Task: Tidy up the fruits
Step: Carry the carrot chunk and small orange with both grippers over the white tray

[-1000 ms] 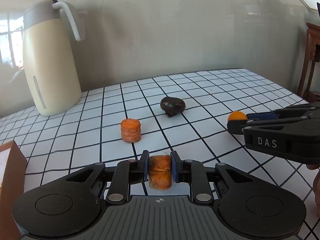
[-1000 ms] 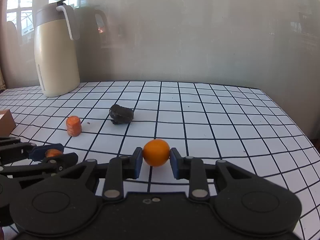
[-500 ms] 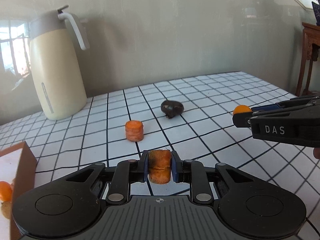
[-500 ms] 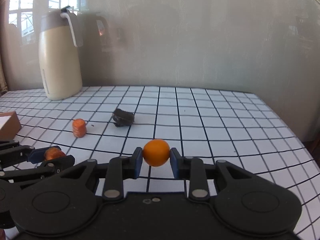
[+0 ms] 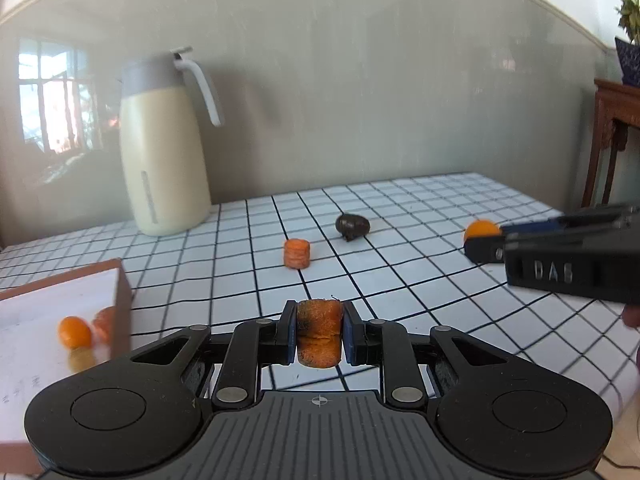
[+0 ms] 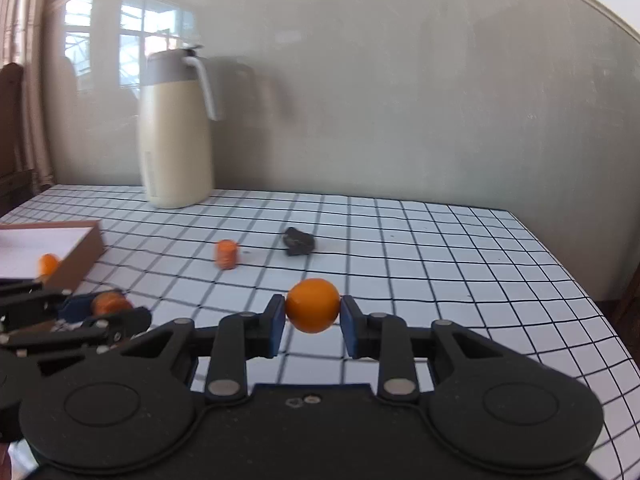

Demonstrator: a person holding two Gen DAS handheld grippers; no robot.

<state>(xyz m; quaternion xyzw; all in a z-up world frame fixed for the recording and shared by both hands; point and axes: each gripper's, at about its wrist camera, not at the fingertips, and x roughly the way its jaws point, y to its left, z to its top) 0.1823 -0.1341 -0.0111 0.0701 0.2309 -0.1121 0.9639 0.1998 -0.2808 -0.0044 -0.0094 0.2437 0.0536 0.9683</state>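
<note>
Bystanders on my grid-cloth table

From the left wrist view I see a cream jug (image 5: pixel 166 160) with a grey lid and white handle standing upright at about ten o'clock on the table (image 5: pixel 420 216), against a pale wall (image 5: pixel 360 80) that reflects a window. At two to three o'clock, off the table, a dark wooden stand (image 5: pixel 612 120) carries a blue pot with a plant (image 5: pixel 629 52).
</note>
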